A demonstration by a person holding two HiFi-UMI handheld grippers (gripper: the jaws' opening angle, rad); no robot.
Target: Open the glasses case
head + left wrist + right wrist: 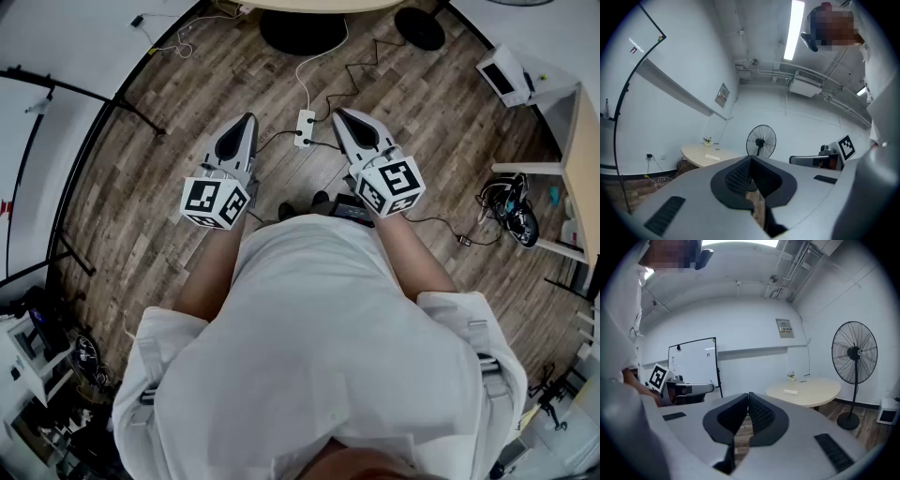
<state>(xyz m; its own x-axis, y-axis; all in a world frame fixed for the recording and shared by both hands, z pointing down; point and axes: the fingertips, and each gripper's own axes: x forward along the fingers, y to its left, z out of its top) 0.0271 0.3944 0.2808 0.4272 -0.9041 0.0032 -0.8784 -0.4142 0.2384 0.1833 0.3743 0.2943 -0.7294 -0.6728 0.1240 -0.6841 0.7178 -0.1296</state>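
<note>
A grey plastic left gripper (751, 159) fills the lower frame, its 2 black-padded jaws closed tip to tip, nothing between. Beyond the tips stands a black round pedestal fan (761, 140); left of them, a pale round-edged table (710, 157). High above, 1 white ceiling strip light (793, 28).

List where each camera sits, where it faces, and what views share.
Head view: on the person's head, facing steeply down at the brown wooden floor; shows white shirt, forearms, left gripper, right gripper.
Left gripper view: rides the left gripper, facing along its shut fingers toward the black pedestal fan and round beige table; shirt at right.
Right gripper view: rides the right gripper, facing along its shut fingers toward the same fan and table; shirt at left.
Shared: both gripper views show fan, table and the other gripper.
</note>
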